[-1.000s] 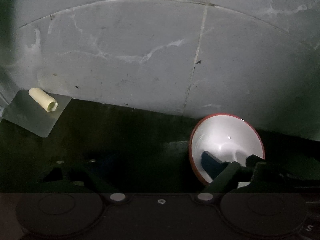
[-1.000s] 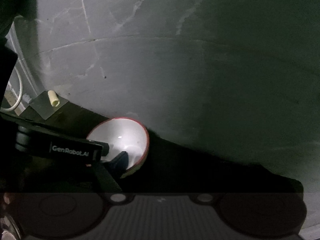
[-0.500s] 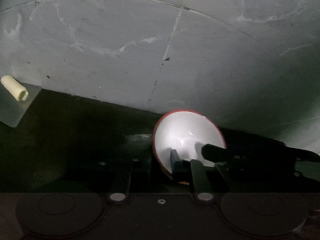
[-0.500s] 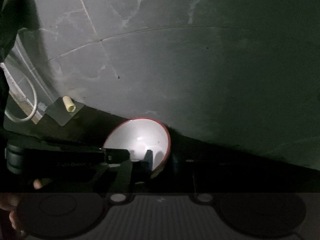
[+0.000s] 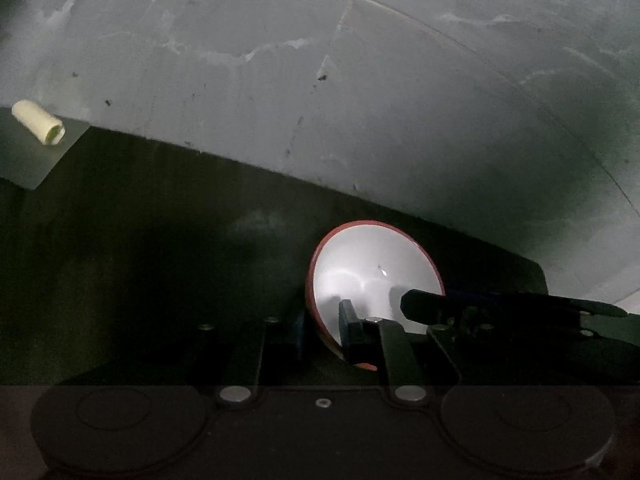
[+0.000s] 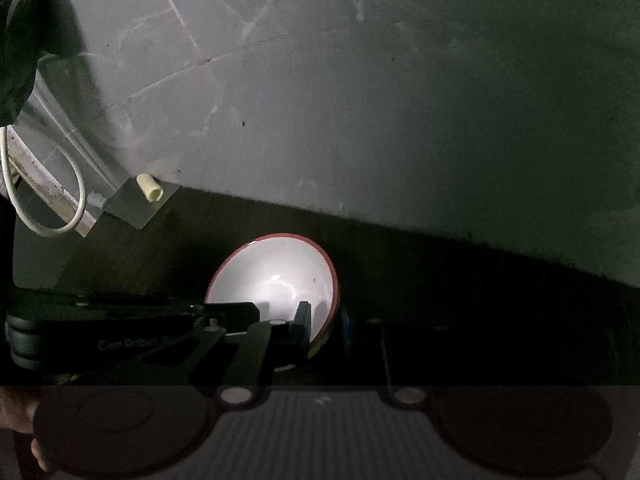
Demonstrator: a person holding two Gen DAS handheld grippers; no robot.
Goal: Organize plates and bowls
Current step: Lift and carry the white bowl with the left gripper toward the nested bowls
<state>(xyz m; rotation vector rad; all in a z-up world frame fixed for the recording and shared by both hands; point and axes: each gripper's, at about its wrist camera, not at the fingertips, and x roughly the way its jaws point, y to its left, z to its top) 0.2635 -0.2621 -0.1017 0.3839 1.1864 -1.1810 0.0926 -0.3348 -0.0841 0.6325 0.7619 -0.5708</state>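
A white bowl with a red rim (image 5: pixel 372 276) sits on the dark table (image 5: pixel 160 264), close to its far edge. My left gripper (image 5: pixel 323 330) is shut on the bowl's near-left rim, one finger inside and one outside. In the right wrist view the same bowl (image 6: pixel 276 276) is held at its near-right rim by my right gripper (image 6: pixel 325 326), also shut with one finger inside and one outside. Each view shows the other gripper reaching in from the side: the right gripper (image 5: pixel 424 304) and the left gripper (image 6: pixel 236 312).
A small cream tube (image 5: pixel 38 128) lies on a metal plate (image 5: pixel 24 168) at the table's far left corner. A white cable (image 6: pixel 76 200) loops beside it. Grey tiled floor (image 5: pixel 360 100) lies beyond the table edge.
Both grippers went from open beside the bowl to shut on its rim. The left gripper shifted toward the bowl, which now sits nearer the middle of its view.
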